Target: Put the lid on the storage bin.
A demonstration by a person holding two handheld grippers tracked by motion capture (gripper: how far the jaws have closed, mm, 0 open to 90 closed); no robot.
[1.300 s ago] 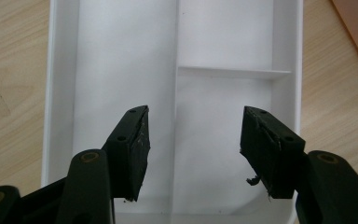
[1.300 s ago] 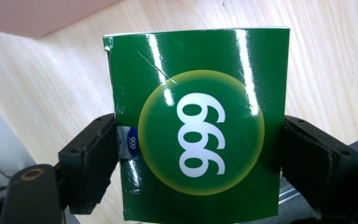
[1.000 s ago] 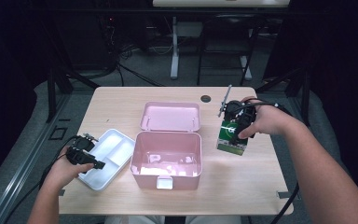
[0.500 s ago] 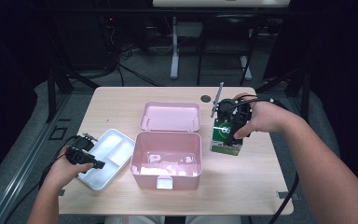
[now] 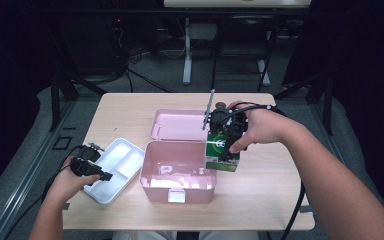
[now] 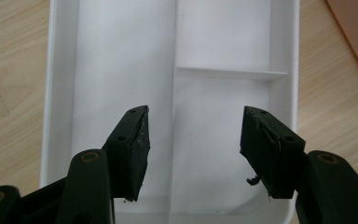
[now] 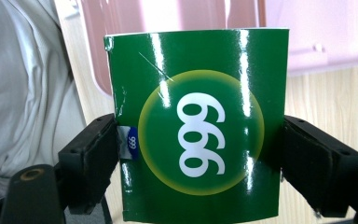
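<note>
Right gripper view: green box (image 7: 200, 126) upright, lengthwise vertical.

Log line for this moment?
right gripper: shut on glossy green carton | over open pink plastic box | left gripper: open above white divided tray

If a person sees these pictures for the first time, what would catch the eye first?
Probably the glossy green box marked 999, clamped between the jaws of the right gripper above the right edge of the open pink case. Next, the white divided tray left of the case, with the left gripper open over it.
</note>
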